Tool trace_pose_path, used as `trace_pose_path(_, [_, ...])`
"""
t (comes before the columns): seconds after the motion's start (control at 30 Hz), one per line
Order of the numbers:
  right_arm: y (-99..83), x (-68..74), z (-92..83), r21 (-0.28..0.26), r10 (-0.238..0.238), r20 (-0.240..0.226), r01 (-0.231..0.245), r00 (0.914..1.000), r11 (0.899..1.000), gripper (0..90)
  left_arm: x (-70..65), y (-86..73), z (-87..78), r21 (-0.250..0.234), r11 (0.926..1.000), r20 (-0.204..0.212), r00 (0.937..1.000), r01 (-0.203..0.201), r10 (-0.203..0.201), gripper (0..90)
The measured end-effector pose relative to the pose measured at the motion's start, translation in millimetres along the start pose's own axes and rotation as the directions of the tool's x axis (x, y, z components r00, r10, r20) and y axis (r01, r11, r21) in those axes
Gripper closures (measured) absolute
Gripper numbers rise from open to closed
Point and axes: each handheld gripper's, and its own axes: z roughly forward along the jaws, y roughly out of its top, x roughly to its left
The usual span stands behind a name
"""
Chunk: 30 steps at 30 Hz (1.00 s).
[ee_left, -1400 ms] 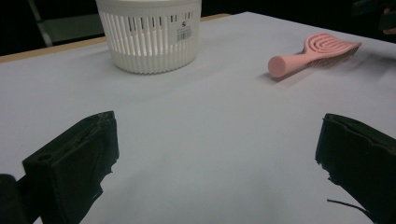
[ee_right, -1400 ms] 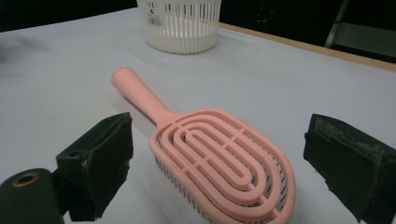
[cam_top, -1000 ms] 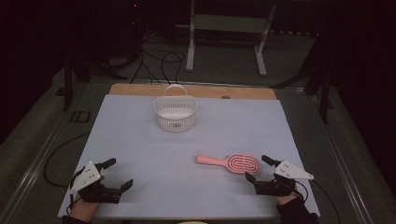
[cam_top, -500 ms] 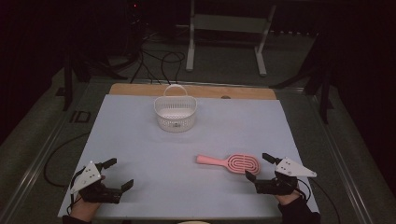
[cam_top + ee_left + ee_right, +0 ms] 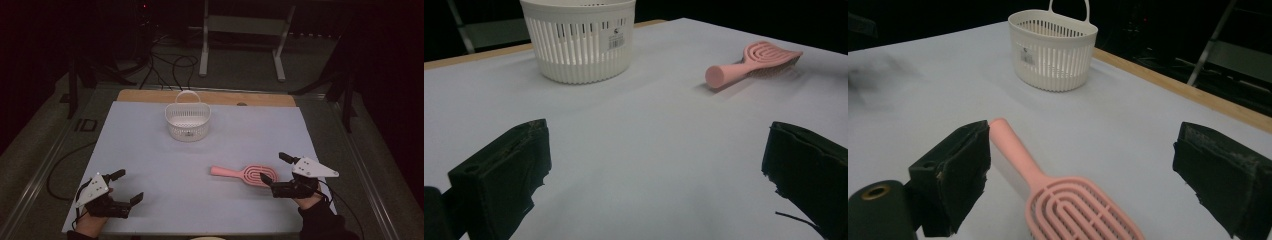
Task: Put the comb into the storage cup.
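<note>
- Pink plastic hairbrush lying flat at 4 o'clock on pale table sheet, handle pointing to 9 o'clock.
- Right gripper spread wide, straddling brush head, untouched.
- Left gripper at 7 o'clock, released, empty.
- White slotted plastic basket upright at 12 o'clock.

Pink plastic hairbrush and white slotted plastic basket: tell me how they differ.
The pink plastic hairbrush lies flat on the table, while the white slotted plastic basket stands upright with its loop handle raised. The hairbrush is long and low with a straight handle; the basket is round, taller and open-topped. The hairbrush lies between the open jaws of the right gripper; the basket stands far from both grippers, toward the table's far edge. Both rest on the pale sheet.
</note>
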Motion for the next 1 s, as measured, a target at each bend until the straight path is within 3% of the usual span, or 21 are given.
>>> trace_pose_path(0.5, [32.3,4.5,23.6,0.002,-0.050,-0.038,0.050,0.9980,0.999,8.7,0.7,-0.3,-0.1,0.001,1.0000,0.001,1.0000,0.005,-0.005,0.1])
trace_pose_path(0.73, [45.9,8.6,45.6,0.012,-0.087,-0.070,0.088,0.9937,0.996,8.7,-0.3,0.1,-0.3,-0.002,1.0000,0.002,1.0000,0.000,0.000,0.1])
trace_pose_path(1.0, [54.5,14.0,68.5,0.028,-0.088,-0.104,0.092,0.9907,0.995,8.8,-0.8,0.1,0.2,0.000,1.0000,0.007,1.0000,-0.004,0.004,0.1])
